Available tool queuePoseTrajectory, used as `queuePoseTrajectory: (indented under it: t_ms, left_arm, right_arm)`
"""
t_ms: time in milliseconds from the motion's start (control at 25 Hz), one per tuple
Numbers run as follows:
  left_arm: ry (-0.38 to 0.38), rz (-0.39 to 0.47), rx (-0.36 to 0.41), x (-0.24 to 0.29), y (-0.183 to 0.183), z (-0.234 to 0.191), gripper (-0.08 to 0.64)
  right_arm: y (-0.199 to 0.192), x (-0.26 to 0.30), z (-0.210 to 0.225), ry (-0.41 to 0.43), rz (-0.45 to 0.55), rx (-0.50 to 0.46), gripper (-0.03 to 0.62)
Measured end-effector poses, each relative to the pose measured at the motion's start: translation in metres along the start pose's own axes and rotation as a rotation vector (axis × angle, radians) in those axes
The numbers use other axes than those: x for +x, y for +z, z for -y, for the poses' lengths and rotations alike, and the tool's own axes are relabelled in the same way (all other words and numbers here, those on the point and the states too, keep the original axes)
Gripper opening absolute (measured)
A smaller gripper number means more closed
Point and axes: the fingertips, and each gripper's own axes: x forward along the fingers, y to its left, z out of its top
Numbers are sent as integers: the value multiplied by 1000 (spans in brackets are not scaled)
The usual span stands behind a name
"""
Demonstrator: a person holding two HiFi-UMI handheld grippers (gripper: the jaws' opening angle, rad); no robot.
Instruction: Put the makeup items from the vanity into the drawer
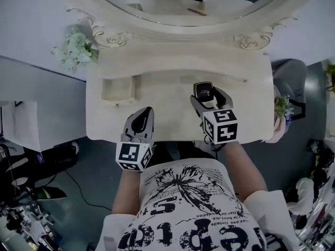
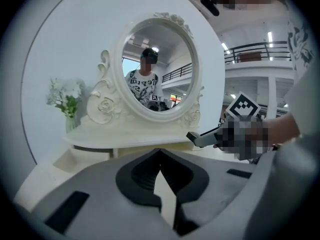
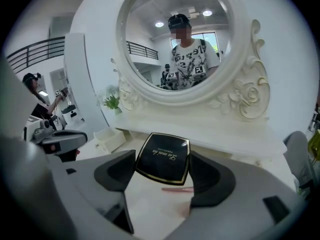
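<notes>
While the right claw (image 3: 160, 171) pinches the black case (image 3: 164, 156) and the left claw (image 2: 160, 169) is closed empty, carry it flat to the drawer (image 1: 115, 89).

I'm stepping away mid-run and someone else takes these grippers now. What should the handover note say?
Left claw: shut, empty, hovering at the front edge of the vanity top.
Right claw: shut on the black compact, over the top, right of centre.
Things: a thin pink stick lies on the top under the compact. The small open drawer sits at the top's left and looks empty.
Done: compact gripped.
Left: carry the compact to the drawer, release it, then probably fetch the pink stick.
</notes>
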Motion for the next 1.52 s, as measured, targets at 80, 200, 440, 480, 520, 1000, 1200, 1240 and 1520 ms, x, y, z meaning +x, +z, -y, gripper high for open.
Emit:
queuePoseTrajectory:
  t_ms: [80,200,440,480,520,1000,1200,1240,1520]
  left_arm:
    - [38,19,-8,-24,-3,-31,20]
    - [83,40,-27,-39,-10,-75,20]
    - [172,48,-75,-82,-18,-147,20]
    - [180,53,-82,-87,-19,-158,20]
    - [186,57,-88,-90,-21,-169,20]
    - [166,61,-100,-106,-42,-265,20]
    - [153,48,-104,-106,-51,-285,20]
    - [150,43,-108,-106,-52,-287,20]
    - [117,15,-116,-104,-57,-295,20]
  right_arm:
    - [8,14,-40,41,3,-31,337]
    - [19,46,-85,99,0,-68,337]
    - [35,100,-177,226,-57,-136,337]
    - [37,110,-190,238,-68,-149,337]
    - [38,120,-201,247,-80,-161,337]
    - [33,223,-277,224,-225,-214,338]
    - [28,241,-277,155,-275,-277,339]
    - [29,243,-276,148,-285,-285,338]
    - [27,246,-276,127,-324,-281,337]
